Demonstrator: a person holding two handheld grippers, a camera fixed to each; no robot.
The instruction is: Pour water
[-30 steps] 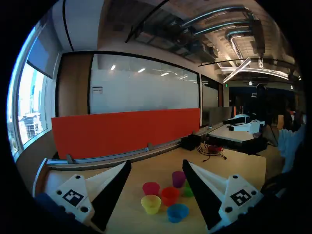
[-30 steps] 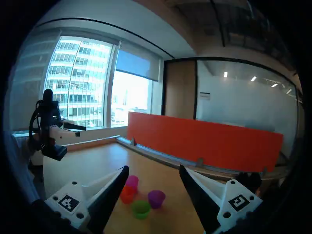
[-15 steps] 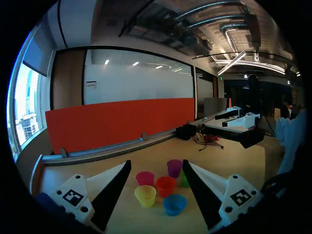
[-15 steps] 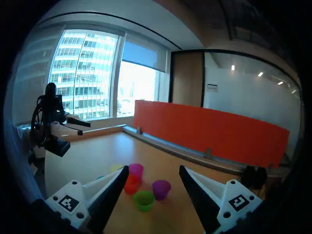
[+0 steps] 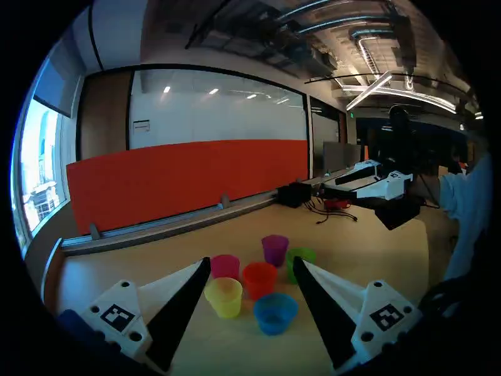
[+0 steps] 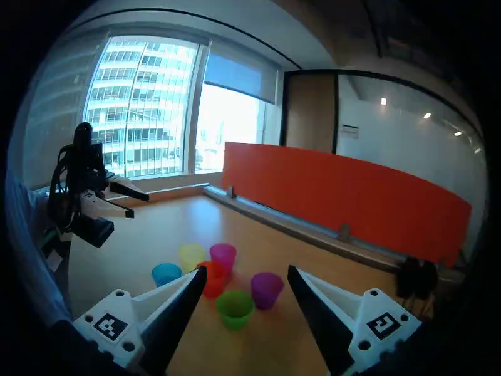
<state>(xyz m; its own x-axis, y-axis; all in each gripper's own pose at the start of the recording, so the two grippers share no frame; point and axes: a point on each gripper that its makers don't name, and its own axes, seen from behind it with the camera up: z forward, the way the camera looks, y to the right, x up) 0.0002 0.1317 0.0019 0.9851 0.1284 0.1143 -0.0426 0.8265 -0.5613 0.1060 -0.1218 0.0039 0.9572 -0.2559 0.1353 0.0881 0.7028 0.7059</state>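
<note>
With the left tool [image 5: 250, 259] and right tool [image 6: 246, 269] both released and empty, short of the cups [image 5: 224, 296] clustered on the counter [image 5: 351, 250], each should close squarely on an outer cup, sparing its neighbours.

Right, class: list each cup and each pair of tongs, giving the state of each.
Yellow cup: upright, fill unclear.
Pink cup: upright, fill unclear.
Orange cup: upright, fill unclear.
Purple cup: upright, fill unclear.
Green cup: upright, fill unclear.
Blue cup: upright, fill unclear.
Left tongs: open, holding nothing.
Right tongs: open, holding nothing.
</note>
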